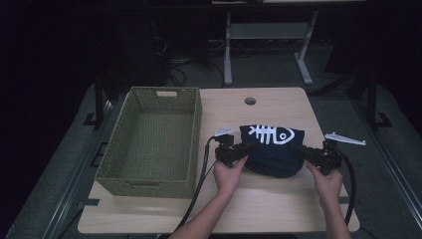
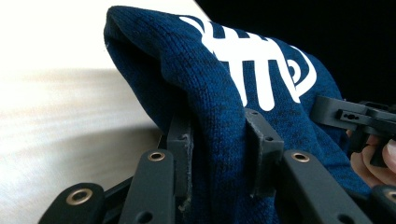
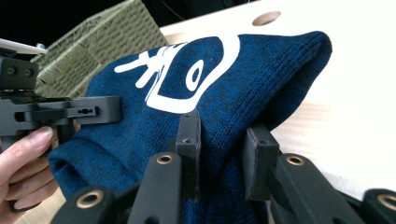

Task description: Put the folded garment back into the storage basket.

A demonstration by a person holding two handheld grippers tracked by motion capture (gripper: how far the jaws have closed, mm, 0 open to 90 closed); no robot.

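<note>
On the table's (image 1: 278,204) left side stands an olive woven basket (image 1: 152,139). Right of it, the left gripper (image 1: 244,149) is clamped on the left edge of a navy knit garment (image 1: 272,149) bearing a white fish-skeleton print (image 1: 271,134); the right gripper (image 1: 298,149) is clamped on its right edge. Garment hangs between them over the tabletop.
</note>
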